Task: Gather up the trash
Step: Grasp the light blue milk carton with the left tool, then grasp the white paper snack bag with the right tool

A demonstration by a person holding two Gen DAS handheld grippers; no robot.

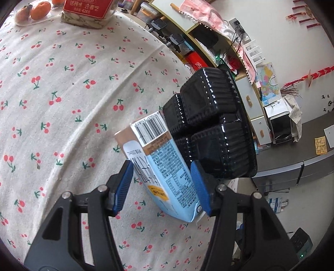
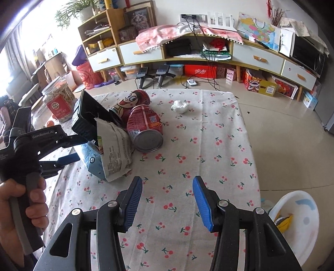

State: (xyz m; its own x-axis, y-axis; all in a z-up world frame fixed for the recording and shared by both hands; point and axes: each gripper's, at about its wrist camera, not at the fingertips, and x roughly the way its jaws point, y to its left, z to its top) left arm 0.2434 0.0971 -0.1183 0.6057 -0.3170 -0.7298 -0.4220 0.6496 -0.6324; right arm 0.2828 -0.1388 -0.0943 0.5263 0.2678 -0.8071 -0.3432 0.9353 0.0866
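A light blue milk carton (image 1: 150, 133) lies tilted on the cherry-print tablecloth (image 1: 62, 93), leaning against an upturned black plastic tray (image 1: 208, 116). My left gripper (image 1: 161, 164) straddles the carton. Its right pad is against the carton and a small gap shows along the left pad. From the right wrist view the left gripper (image 2: 82, 149) reaches in from the left to the carton (image 2: 91, 158), beside a torn grey paper bag (image 2: 117, 146), two red cans (image 2: 144, 127) and a crumpled tissue (image 2: 180, 106). My right gripper (image 2: 167, 179) hangs open over bare cloth.
A white basin (image 2: 298, 218) holding some trash stands off the table's right edge. A jar with a red label (image 2: 59, 100) and a plate of oranges (image 1: 39, 10) stand at the far side. A hand (image 2: 20, 204) holds the left gripper's handle. Shelves line the wall.
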